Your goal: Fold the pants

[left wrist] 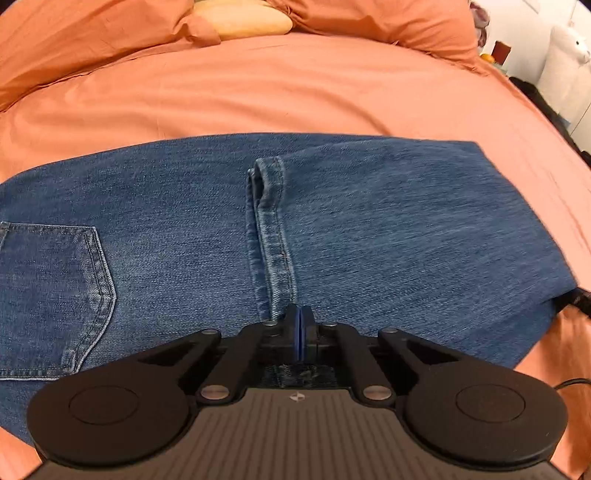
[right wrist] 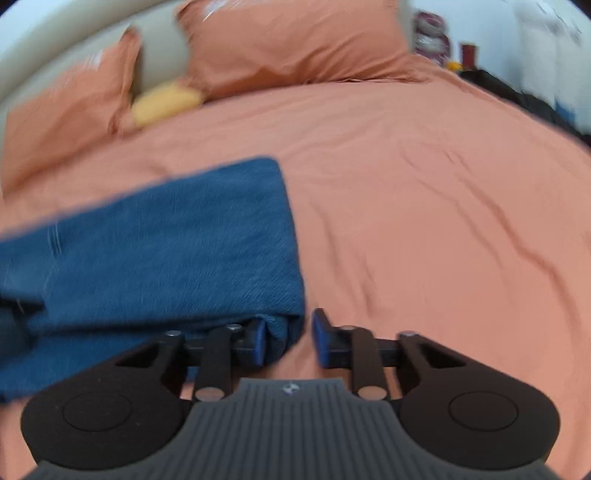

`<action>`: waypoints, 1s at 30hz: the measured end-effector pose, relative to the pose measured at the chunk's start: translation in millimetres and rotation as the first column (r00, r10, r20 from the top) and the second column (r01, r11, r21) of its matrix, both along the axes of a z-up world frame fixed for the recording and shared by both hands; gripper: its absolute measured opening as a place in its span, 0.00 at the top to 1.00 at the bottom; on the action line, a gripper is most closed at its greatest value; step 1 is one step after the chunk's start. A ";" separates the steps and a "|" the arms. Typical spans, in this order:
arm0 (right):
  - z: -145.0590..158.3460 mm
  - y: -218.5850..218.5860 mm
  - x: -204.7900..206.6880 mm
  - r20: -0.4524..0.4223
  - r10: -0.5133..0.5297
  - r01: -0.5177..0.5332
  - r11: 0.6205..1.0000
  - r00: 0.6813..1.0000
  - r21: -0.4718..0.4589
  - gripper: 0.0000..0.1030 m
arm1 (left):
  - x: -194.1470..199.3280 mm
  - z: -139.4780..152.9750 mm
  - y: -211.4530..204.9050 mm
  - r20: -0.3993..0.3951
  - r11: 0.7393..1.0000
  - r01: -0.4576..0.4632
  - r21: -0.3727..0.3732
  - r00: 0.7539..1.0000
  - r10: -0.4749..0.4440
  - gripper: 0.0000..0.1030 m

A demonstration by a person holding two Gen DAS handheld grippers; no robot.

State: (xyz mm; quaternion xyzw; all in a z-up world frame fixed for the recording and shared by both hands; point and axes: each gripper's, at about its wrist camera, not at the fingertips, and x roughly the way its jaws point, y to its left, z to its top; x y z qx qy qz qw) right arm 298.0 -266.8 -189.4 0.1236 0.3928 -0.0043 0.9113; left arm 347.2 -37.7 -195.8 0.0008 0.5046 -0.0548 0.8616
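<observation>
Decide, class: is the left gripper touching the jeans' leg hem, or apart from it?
Cannot tell. In the left wrist view the left gripper, shut, overlaps the hem's near end on the jeans; no gap or pinch shows plainly.

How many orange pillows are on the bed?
2. One orange pillow is at the head of the bed on the left, the other orange pillow is beside it to the right, with a small yellow cushion between them. More could be hidden out of view.

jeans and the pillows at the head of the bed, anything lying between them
Nothing: only bare orange sheet separates the jeans from the pillows, clearest in the left wrist view.
</observation>
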 end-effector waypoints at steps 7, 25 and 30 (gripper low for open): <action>-12.2 -18.7 -4.7 -0.032 -0.045 0.049 0.992 0.998 0.116 0.93 | 2.6 -9.2 0.3 0.001 1.000 0.019 0.003 1.000 -0.019 0.94; 19.0 -5.7 -34.6 0.093 -0.067 0.071 0.997 0.993 -0.043 0.86 | -48.4 11.8 12.0 0.184 0.995 -0.068 0.066 0.981 0.055 0.69; 28.4 26.7 -29.5 0.189 0.068 -0.050 0.994 0.980 -0.096 0.86 | -71.1 23.9 19.9 0.185 0.994 -0.096 0.049 0.979 0.086 0.68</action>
